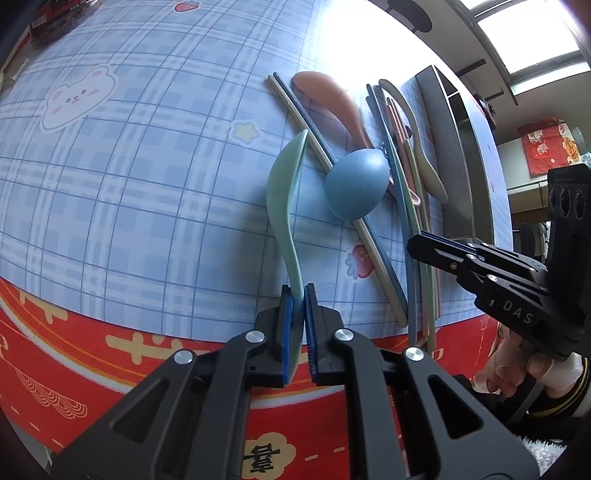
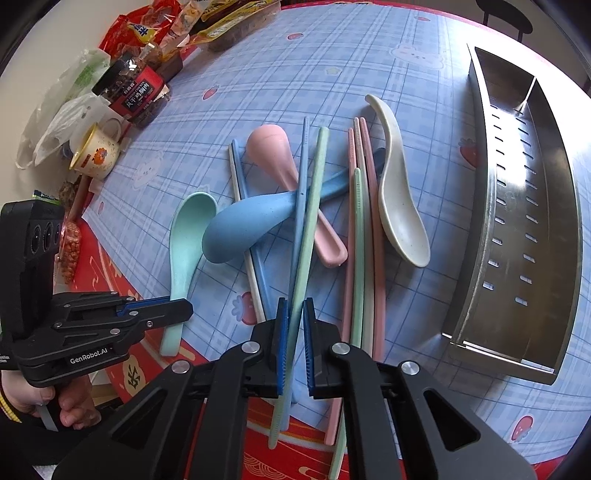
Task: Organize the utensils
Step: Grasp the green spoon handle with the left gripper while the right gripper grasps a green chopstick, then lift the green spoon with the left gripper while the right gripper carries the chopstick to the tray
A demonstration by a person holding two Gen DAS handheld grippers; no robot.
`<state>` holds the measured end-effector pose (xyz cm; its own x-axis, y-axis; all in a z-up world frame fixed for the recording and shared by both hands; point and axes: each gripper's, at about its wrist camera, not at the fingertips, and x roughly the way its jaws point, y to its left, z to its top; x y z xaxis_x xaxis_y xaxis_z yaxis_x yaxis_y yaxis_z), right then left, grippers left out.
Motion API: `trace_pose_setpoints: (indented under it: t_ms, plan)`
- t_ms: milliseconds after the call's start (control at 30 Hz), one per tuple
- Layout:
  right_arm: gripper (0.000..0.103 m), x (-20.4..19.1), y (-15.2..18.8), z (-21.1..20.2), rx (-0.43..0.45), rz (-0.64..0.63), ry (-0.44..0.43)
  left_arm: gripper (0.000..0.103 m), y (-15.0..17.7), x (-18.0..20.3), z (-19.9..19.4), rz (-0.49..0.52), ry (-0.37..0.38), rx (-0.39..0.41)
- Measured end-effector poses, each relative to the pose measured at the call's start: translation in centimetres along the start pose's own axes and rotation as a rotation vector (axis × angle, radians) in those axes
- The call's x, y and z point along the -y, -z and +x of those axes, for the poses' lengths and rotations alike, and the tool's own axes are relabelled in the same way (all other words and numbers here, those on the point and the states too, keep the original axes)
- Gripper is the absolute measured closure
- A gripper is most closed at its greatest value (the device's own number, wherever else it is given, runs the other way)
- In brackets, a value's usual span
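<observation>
My left gripper (image 1: 298,291) is shut on the handle of the mint green spoon (image 1: 284,192), which lies on the blue plaid tablecloth; the spoon also shows in the right wrist view (image 2: 186,240). My right gripper (image 2: 294,306) has its jaws around a green chopstick (image 2: 308,221) and a blue chopstick (image 2: 300,206), nearly closed on them. A blue spoon (image 2: 247,225), a pink spoon (image 2: 284,170), a cream spoon (image 2: 399,199) and pink, green and cream chopsticks (image 2: 364,221) lie in a loose pile. Another blue and cream chopstick pair (image 2: 251,258) lies under the blue spoon.
A steel utensil holder (image 2: 517,221) with slotted compartments lies on its side at the right. A jar (image 2: 136,92), a cup (image 2: 94,151), plastic bags and snack packets (image 2: 155,22) crowd the far left edge. The table's red front edge (image 1: 74,350) is close.
</observation>
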<state>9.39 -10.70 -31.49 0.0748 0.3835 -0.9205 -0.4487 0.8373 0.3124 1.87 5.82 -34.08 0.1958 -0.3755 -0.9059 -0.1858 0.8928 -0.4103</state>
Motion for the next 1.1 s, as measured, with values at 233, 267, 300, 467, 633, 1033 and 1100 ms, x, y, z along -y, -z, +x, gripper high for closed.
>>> trace_pose_setpoints:
  t_ms: [233,267,300,467,633,1033,1100]
  plan:
    - [0.097,0.4,0.8,-1.0,0.036,0.033,-0.017,0.09,0.2,-0.2,0.0,-0.014,0.012,0.007]
    - [0.097,0.5,1.1,-1.2,0.044,0.045,-0.025,0.09,0.2,-0.3,0.0,-0.015,0.014,0.008]
    - [0.097,0.7,1.3,-1.4,0.052,0.056,-0.033,0.09,0.3,-0.3,-0.1,-0.014,0.013,0.007]
    - [0.097,1.5,2.8,-3.0,0.107,0.105,-0.065,0.092,0.5,-0.3,-0.3,-0.008,-0.002,0.005]
    - [0.097,2.5,3.6,-4.6,0.169,0.15,-0.075,0.092,0.5,-0.4,-1.3,-0.021,0.005,0.032]
    - [0.097,3.0,3.4,-7.8,0.293,0.156,-0.074,0.092,0.0,0.3,-4.5,0.015,-0.007,0.106]
    - [0.097,3.1,3.3,-8.6,0.32,0.155,-0.069,0.092,-0.2,0.3,-5.0,0.022,-0.006,0.118]
